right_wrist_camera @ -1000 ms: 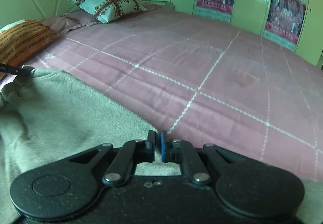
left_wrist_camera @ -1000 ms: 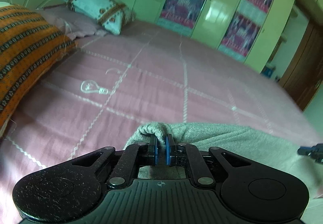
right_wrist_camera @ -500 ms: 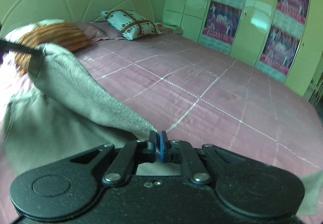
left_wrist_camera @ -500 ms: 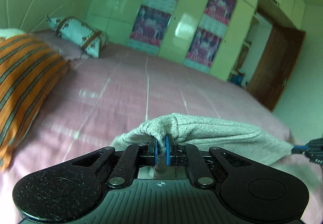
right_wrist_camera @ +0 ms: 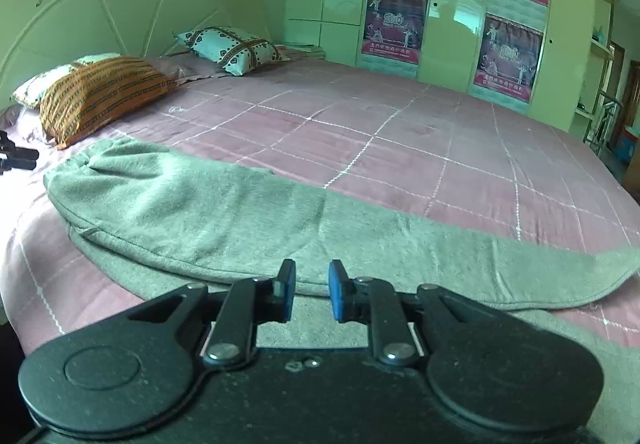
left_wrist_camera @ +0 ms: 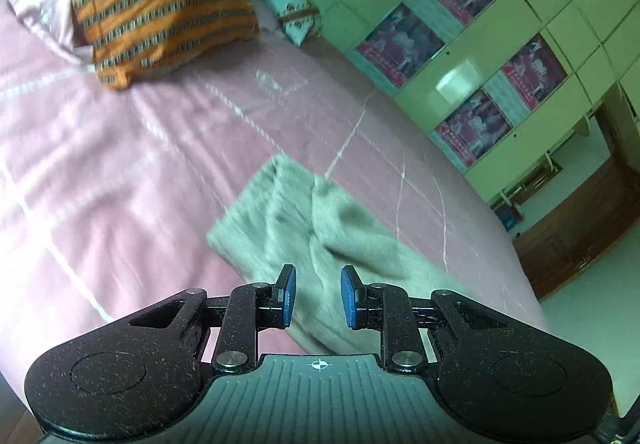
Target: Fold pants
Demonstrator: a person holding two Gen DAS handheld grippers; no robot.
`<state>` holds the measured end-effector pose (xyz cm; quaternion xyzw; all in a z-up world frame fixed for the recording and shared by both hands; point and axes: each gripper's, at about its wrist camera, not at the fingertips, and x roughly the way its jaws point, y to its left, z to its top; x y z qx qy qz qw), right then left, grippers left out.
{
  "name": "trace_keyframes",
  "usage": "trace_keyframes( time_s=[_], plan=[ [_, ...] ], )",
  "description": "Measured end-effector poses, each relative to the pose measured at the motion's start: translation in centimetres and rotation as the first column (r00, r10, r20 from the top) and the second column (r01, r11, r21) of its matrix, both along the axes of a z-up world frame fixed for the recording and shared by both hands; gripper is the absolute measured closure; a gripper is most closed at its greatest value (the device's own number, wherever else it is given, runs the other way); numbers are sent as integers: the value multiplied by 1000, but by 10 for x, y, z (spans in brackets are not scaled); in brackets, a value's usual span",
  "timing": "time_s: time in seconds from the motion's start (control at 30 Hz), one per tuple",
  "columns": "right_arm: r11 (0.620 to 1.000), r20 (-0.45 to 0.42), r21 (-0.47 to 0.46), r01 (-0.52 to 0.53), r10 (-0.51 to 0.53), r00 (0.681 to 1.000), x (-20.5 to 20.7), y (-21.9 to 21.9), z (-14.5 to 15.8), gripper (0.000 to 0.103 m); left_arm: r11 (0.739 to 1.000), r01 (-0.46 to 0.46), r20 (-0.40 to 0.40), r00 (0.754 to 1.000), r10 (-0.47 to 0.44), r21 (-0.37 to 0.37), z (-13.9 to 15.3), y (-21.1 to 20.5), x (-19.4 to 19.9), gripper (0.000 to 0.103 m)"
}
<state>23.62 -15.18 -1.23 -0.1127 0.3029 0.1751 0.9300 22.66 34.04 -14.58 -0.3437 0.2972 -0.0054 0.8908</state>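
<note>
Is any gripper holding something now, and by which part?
Nothing is held. The left gripper and the right gripper have just opened their jaws; the grey fleece pants lie folded on the pink bedspread.

Fuzzy grey fleece pants [right_wrist_camera: 248, 220], matt and soft. Pink woven bedspread [right_wrist_camera: 360, 124] with stitched white lines, faint sheen. Coarse striped orange pillow [right_wrist_camera: 100, 96] at ten o'clock. Glossy lacquered wardrobe [right_wrist_camera: 452, 24] at one o'clock, paper posters [right_wrist_camera: 394, 24] on it. Speckled matt black plastic grippers, blue rubbery pads [left_wrist_camera: 289, 296].
</note>
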Motion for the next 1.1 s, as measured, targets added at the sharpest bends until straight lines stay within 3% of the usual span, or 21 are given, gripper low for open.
trace_keyframes(
  time_s=[0.07, 0.33, 0.43, 0.47, 0.53, 0.63, 0.73, 0.83, 0.9, 0.93, 1.03, 1.1],
  plan=[
    [1000, 2, -16, 1, -1, 1000, -1, 1, -2, 93, 1000, -1, -23, 1000, 1, 16, -5, -10, 4, 80],
    [992, -46, 72, 108, -105, 993, 0, -15, -26, 90, 998, -41, -66, 997, 44, 44, -17, -25, 3, 79],
    [973, -110, 157, 169, -153, 982, 12, -21, -39, 73, 998, -50, -66, 996, 53, 39, -20, -25, 10, 78],
    [962, -135, 197, 189, -165, 977, 15, -24, -43, 61, 998, -53, -65, 996, 55, 36, -21, -25, 10, 75],
    [929, -194, 284, 238, -188, 963, 24, -31, -53, 60, 998, -53, -62, 997, 55, 22, -22, -26, 11, 70],
    [850, -312, 408, 332, -212, 926, 42, -42, -73, 60, 998, -52, -58, 997, 54, 41, -18, -30, 12, 69],
    [735, -431, 513, 444, -226, 873, 62, -56, -95, 61, 998, -49, -74, 996, 52, 48, -16, -30, 17, 70],
    [615, -504, 585, 528, -234, 831, 76, -67, -112, 62, 997, -44, -74, 996, 48, 58, -12, -28, 21, 79],
    [571, -547, 595, 566, -229, 806, 84, -73, -119, 103, 998, -41, -59, 997, 44, 50, -9, -24, 23, 102],
    [570, -551, 594, 568, -226, 803, 86, -74, -119, 103, 997, -48, -51, 997, 51, 57, -5, -22, 25, 102],
    [650, -449, 594, 474, -221, 866, 84, -66, -95, 103, 997, -23, -45, 999, 26, 67, 10, -16, 45, 102],
    [669, -414, 598, 440, -213, 885, 82, -64, -81, 103, 998, 16, -79, 997, -12, 57, 17, -14, 58, 102]
  ],
)
